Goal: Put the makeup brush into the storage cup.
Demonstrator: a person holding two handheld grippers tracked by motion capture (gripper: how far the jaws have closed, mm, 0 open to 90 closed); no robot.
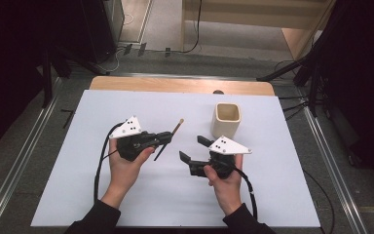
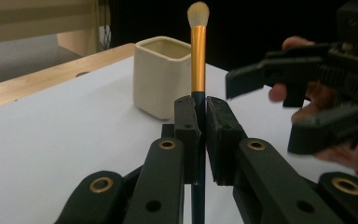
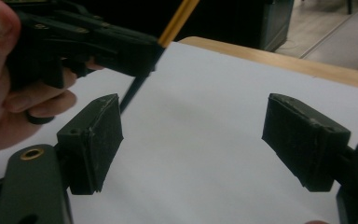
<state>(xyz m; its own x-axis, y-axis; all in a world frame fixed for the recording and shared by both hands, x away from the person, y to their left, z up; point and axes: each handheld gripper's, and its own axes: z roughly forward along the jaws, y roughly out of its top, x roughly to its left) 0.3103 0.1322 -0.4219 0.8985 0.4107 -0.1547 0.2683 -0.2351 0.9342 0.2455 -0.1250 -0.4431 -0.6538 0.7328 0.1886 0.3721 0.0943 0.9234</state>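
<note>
A makeup brush (image 1: 176,127) with a gold ferrule, pale bristles and a dark handle is clamped in my left gripper (image 1: 168,138), which is shut on its handle left of the table's middle. In the left gripper view the brush (image 2: 197,56) stands up between the closed jaws of the left gripper (image 2: 203,109), bristles pointing away. A cream square cup (image 1: 226,119) stands upright on the table at centre right, also in the left gripper view (image 2: 161,77). My right gripper (image 1: 193,148) is open and holds nothing, just right of the brush and in front of the cup. Its jaws (image 3: 193,135) face the brush handle (image 3: 135,91).
A white sheet (image 1: 126,195) covers the table, and a wooden edge (image 1: 175,85) shows at the back. Metal rails (image 1: 24,161) run along both sides on the floor. Dark stands and cables lie beyond the table.
</note>
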